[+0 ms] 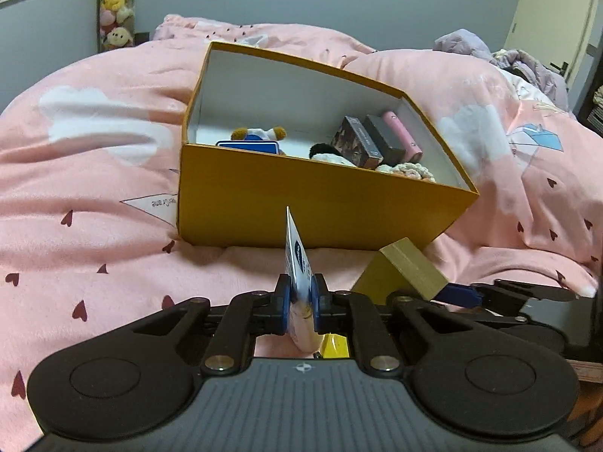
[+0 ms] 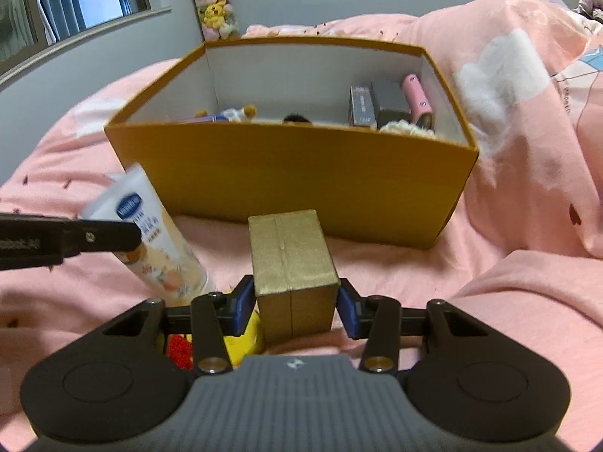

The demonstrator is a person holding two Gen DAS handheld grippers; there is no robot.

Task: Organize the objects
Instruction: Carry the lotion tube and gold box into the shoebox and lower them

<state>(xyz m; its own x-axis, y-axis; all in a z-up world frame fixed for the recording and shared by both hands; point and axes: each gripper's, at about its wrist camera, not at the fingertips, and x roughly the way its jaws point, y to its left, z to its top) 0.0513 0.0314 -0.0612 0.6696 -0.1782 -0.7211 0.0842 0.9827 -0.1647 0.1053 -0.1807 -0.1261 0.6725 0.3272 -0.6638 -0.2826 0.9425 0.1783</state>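
Note:
An open orange box [image 1: 301, 203] [image 2: 294, 173] stands on the pink bed. It holds small cosmetic boxes [image 1: 373, 139], a pink case [image 2: 416, 100] and plush items. My left gripper [image 1: 300, 293] is shut on a white lotion tube [image 1: 296, 260], seen edge-on, just in front of the box; the tube also shows in the right wrist view [image 2: 150, 233]. My right gripper [image 2: 296, 301] is shut on a small gold box [image 2: 292, 263], also in front of the orange box. The gold box shows at the right of the left wrist view [image 1: 407, 271].
A pink duvet [image 1: 94, 196] with hearts and clouds covers the bed. A yellow and red object [image 2: 241, 342] lies under my right gripper. Plush toys [image 2: 215, 3] hang at the wall. Purple clothing [image 1: 508, 56] lies at the far right.

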